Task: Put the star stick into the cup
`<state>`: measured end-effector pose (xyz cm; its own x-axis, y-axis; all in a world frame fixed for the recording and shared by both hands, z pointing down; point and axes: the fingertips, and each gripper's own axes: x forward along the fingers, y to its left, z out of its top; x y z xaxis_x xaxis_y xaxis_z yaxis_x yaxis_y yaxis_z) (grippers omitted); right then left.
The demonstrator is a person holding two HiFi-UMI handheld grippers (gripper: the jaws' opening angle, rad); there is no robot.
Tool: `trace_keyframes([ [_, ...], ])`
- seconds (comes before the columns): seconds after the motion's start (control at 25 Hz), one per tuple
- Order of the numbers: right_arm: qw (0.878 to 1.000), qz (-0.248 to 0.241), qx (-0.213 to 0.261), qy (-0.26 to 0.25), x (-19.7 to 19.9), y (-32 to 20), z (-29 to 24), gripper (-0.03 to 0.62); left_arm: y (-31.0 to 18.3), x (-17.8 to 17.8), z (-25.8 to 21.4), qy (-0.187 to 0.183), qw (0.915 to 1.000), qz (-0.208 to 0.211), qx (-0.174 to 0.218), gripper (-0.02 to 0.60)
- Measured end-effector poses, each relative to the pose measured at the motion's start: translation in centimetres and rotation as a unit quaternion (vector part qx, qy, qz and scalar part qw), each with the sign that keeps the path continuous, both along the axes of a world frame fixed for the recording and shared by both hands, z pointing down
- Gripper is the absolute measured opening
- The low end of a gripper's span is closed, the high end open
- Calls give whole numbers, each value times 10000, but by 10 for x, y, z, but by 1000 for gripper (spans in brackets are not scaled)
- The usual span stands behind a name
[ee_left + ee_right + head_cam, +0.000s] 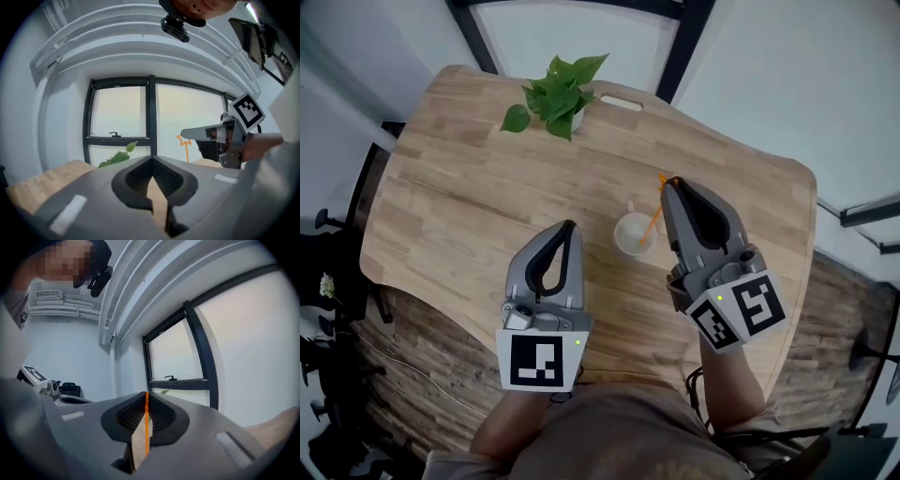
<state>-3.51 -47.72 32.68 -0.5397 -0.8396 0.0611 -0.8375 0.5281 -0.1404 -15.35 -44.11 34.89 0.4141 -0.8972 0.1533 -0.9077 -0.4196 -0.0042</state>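
The step in hand is judged to be lowering the star stick into the white cup, which stands near the middle of the wooden table. The stick leans, star end up and to the right, with its lower end inside the cup's rim; whether it touches the bottom cannot be told. To do this well, bring the stick down gently without nudging the light cup, and release only once the stick rests. The right gripper has its jaws closed on the stick just below the star, the thin orange shaft pinched between them. The left gripper, near-left of the cup, has its jaws together and holds nothing.
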Motion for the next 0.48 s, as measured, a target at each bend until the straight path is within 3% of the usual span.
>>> trace_keyframes([
  [0.48,9987,-84,-508,37,-9,-13,67,47,-19,2,53,25,9984,103,-558,0],
])
